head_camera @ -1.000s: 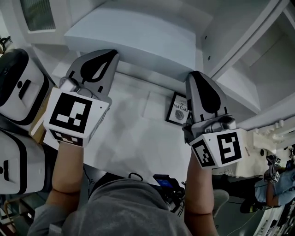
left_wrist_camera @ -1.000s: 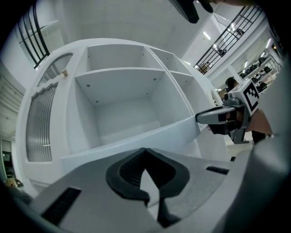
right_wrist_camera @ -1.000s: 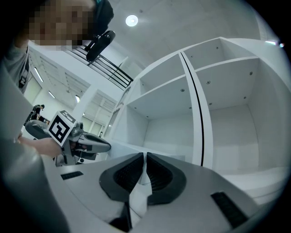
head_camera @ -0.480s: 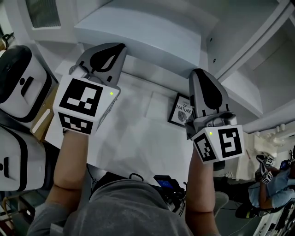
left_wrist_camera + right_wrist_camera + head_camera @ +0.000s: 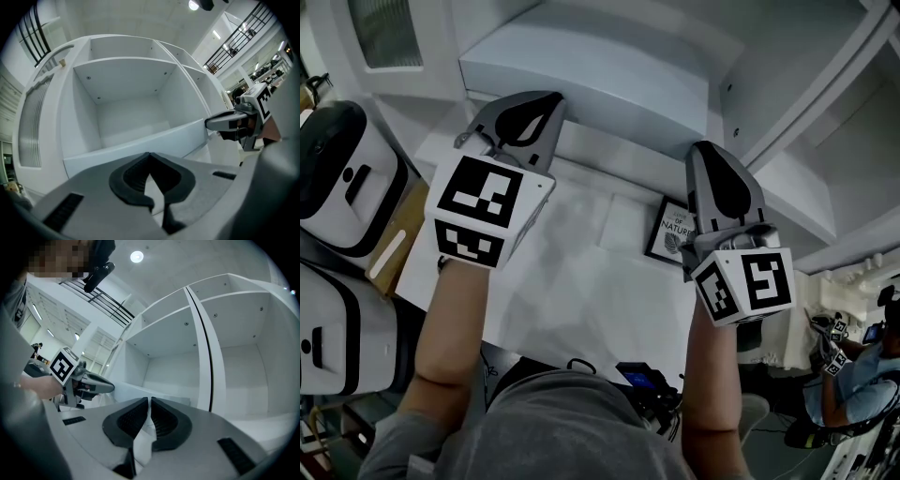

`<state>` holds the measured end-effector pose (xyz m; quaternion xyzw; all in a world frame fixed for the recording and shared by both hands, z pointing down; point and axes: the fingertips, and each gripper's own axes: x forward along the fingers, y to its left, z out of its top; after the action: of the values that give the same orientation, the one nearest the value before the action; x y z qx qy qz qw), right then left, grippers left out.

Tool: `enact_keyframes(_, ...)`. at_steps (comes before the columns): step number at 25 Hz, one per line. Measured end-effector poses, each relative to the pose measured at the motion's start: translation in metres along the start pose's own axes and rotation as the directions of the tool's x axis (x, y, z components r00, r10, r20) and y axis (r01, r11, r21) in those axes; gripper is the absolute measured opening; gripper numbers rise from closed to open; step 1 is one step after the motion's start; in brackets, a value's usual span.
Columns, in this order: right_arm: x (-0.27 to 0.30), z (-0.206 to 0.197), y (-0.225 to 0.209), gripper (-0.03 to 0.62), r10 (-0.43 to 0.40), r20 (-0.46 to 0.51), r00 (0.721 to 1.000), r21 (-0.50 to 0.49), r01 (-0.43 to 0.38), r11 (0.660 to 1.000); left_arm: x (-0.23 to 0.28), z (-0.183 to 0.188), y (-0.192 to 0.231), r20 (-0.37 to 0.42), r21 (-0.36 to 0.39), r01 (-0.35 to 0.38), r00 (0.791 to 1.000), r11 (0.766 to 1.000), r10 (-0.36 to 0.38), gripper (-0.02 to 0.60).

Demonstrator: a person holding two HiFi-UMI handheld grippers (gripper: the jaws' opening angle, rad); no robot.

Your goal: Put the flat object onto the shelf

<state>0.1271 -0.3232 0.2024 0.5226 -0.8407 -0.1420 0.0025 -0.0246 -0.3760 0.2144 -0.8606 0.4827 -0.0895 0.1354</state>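
Note:
The flat object is a long white board [image 5: 581, 94], lying level in front of the white shelf [image 5: 126, 84]. My left gripper [image 5: 546, 98] has its tips at the left part of the board's near edge, jaws together with nothing visible between the pads. My right gripper [image 5: 705, 148] meets the same edge at its right end, jaws also together. In the left gripper view the board [image 5: 140, 140] runs across just above my left gripper [image 5: 150, 154]. In the right gripper view the board [image 5: 140, 391] stretches left from my right gripper [image 5: 149, 399]. Whether the board rests on the shelf is hidden.
A framed print reading NATURE [image 5: 670, 230] lies on the white table [image 5: 572, 281] between my arms. White appliances [image 5: 347, 178] stand at the left. The shelf's divider [image 5: 201, 357] separates open compartments. A person [image 5: 853, 375] is at the lower right.
Both grippers have edged forward toward the shelf, the left one more visibly. The board stays at their tips and the jaws stay together.

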Motion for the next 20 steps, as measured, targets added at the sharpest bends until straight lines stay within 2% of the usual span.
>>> enact_keyframes(10, 0.003, -0.002, -0.005, 0.035, -0.016, 0.002, 1.000, -0.003, 0.016, 1.000, 0.003, 0.002, -0.001, 0.011, -0.013, 0.002, 1.000, 1.000, -0.002, 0.006)
enact_keyframes(20, -0.006, 0.005, 0.001, 0.035, 0.013, 0.021, 1.000, 0.019, -0.013, 1.000, -0.010, -0.007, 0.006, 0.002, -0.038, -0.020, 1.000, 0.999, 0.020, 0.007)
